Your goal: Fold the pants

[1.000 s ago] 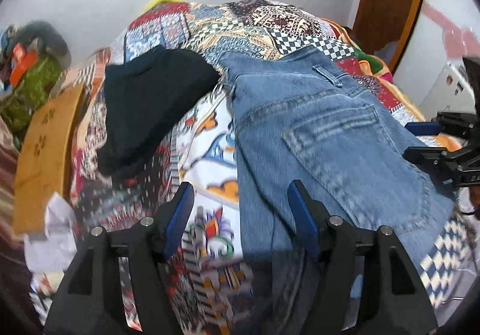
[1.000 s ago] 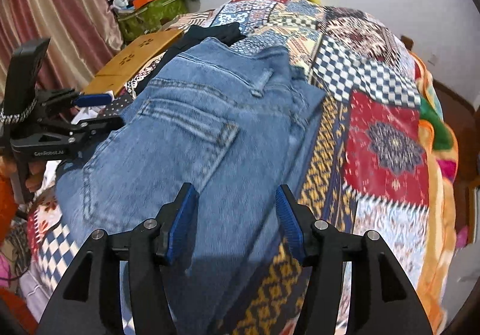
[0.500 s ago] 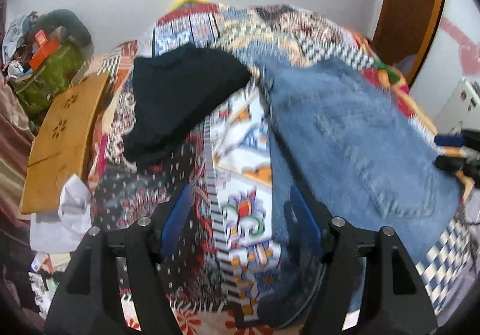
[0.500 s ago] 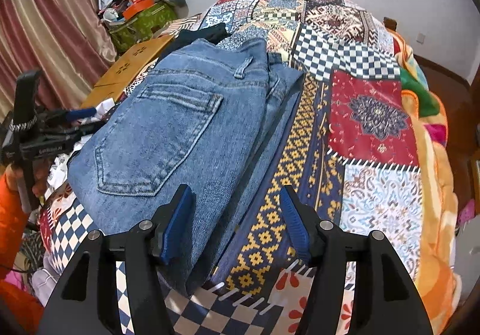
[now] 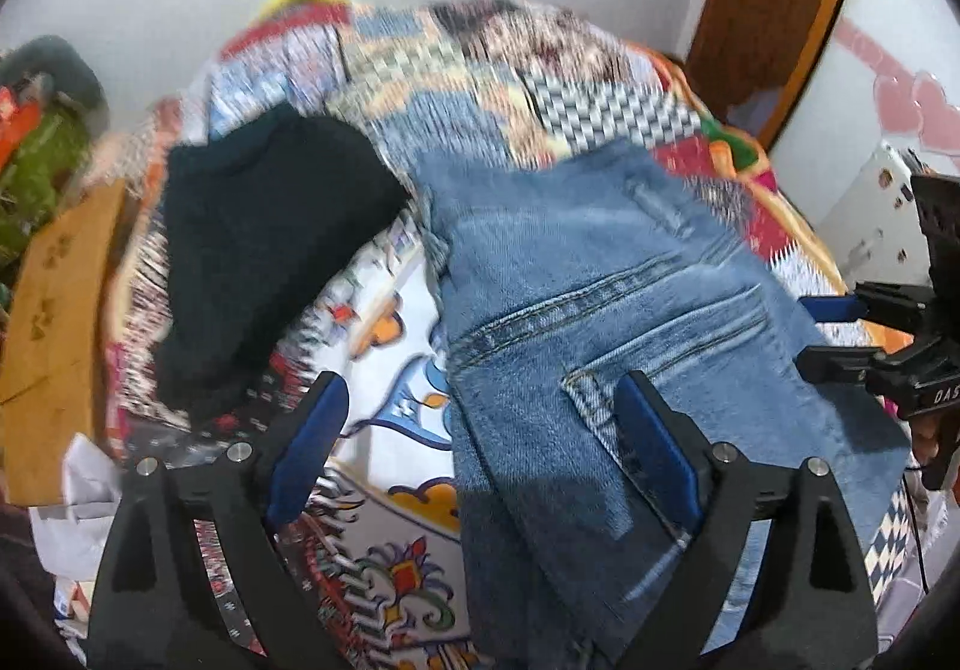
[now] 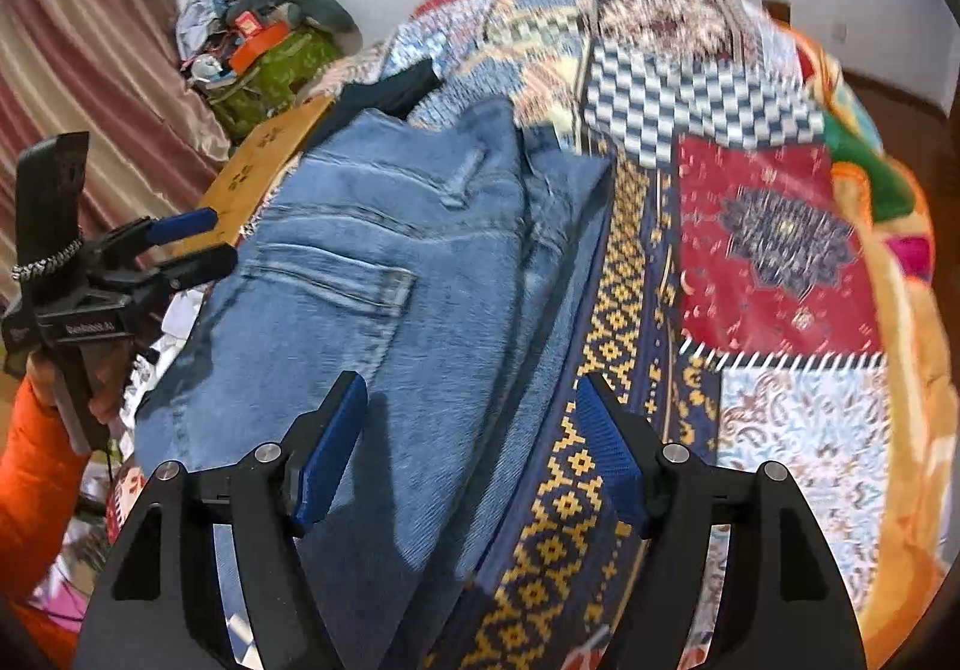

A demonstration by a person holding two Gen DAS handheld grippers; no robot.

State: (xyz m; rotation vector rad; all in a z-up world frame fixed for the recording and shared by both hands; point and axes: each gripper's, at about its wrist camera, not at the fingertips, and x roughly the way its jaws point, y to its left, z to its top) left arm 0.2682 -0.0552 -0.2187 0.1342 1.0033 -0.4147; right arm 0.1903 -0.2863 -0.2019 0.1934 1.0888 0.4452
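Note:
Folded blue jeans (image 5: pixel 600 280) lie back pocket up on the patchwork bedspread (image 5: pixel 390 430). My left gripper (image 5: pixel 480 445) hovers over their left edge. Its jaws are opening wide, and the denim below them is not pinched. My right gripper (image 6: pixel 471 454) hangs over the jeans' (image 6: pixel 390 262) right edge where they meet the bedspread (image 6: pixel 774 250). Its jaws are opening too and grip nothing. Each gripper shows in the other view: the right gripper (image 5: pixel 819 334) at the jeans' right side, the left gripper (image 6: pixel 207 241) at their left side, held by a hand in an orange sleeve (image 6: pixel 36 466).
A folded black garment (image 5: pixel 258 250) lies left of the jeans. A wooden board (image 5: pixel 54 322) and white paper (image 5: pixel 78 496) sit at the bed's left edge. A green bag with clutter (image 6: pixel 270 63) and a curtain (image 6: pixel 72 69) stand beyond. A brown door frame (image 5: pixel 774 9) is at the back right.
Both grippers' jaws have spread wider. The left gripper swung left off the jeans, then back over their left edge. The right gripper pulled back, then moved closer over the right edge.

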